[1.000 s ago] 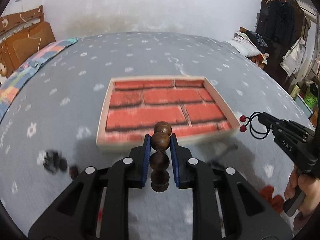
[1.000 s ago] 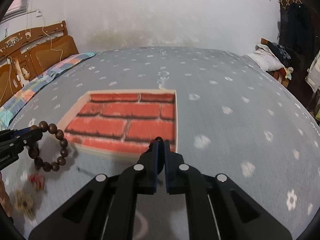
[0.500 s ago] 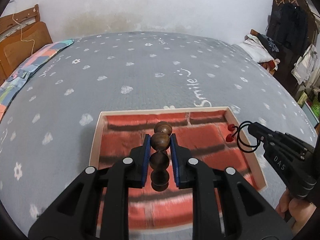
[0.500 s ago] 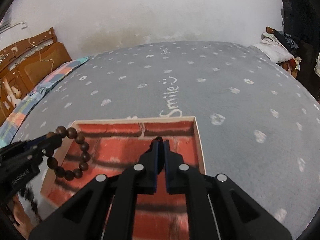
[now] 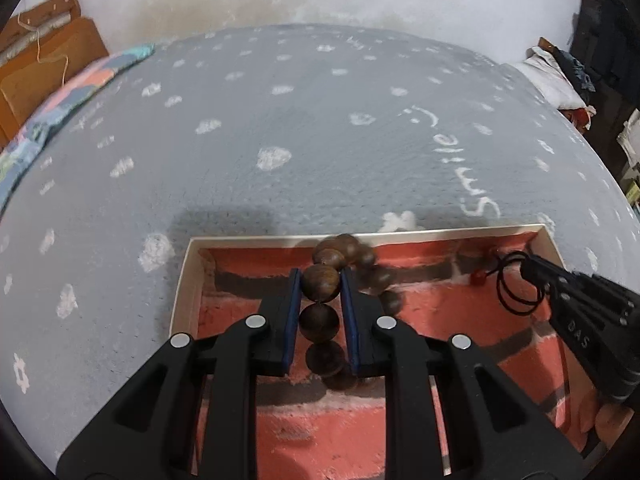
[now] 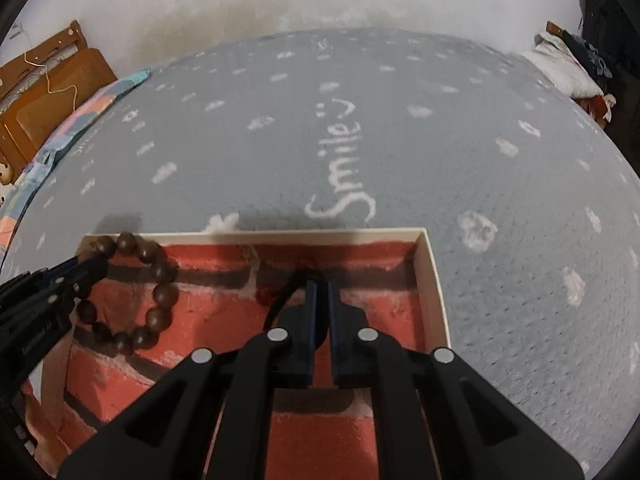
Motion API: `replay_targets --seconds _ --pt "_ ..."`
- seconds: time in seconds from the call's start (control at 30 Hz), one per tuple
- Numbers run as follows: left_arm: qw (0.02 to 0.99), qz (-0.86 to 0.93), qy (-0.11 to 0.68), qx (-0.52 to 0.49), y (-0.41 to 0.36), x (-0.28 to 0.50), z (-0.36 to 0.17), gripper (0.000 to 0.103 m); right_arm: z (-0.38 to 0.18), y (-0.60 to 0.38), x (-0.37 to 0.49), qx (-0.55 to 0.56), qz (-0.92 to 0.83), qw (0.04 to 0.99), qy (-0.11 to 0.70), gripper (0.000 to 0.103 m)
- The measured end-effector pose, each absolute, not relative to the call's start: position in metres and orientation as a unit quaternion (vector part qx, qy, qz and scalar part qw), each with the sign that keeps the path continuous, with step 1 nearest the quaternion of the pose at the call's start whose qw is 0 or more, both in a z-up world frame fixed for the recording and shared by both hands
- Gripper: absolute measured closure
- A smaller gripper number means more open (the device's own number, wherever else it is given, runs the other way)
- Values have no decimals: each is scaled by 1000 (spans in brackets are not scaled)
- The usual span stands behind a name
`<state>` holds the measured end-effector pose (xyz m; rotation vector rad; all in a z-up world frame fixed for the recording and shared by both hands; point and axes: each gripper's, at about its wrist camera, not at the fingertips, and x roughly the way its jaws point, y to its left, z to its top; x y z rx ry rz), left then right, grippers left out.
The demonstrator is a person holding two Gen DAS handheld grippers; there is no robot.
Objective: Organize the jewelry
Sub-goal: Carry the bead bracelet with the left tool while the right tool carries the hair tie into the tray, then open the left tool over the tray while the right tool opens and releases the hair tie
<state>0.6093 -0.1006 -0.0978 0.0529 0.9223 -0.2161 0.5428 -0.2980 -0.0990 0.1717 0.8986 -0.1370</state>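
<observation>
Left wrist view: the left gripper [image 5: 320, 292] pinches a wooden bead bracelet [image 5: 320, 284] over the brick-patterned tray [image 5: 182, 280]; at 3 o'clock, the right gripper [image 5: 524, 266] is clamped on a black cord with red beads [image 5: 516, 292]. Both look ready to lower and release. A second ago the tray lay farther off; now both hang above it.
</observation>
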Motion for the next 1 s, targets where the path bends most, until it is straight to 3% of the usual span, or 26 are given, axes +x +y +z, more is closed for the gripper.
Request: replay_targets --seconds 0.4,0.43,0.47,0.57,0.63,0.67,0.77,1.0 --pt "861 -71 502 43 -94 622 -133 83 -122 -300 550 85 -65 868 485 95" --pt "860 -64 503 54 -96 621 -133 75 -122 -300 550 81 -66 867 486 95" --pt "861 -59 502 59 -96 620 -132 61 -122 -300 548 82 -65 867 487 94" --pt "867 -50 492 59 -93 612 -123 37 -114 -305 541 99 -60 870 479 92" --pt "871 -53 485 57 -91 604 -113 30 -104 -308 533 111 -53 875 467 62" --pt "873 -56 481 59 -91 600 -106 25 -99 -309 529 117 -48 880 458 37" --pt "891 -55 445 71 -87 580 -80 10 -79 -310 512 120 -45 893 431 35" --pt "920 -47 385 56 -43 518 -17 5 -41 -307 452 109 -62 913 388 31"
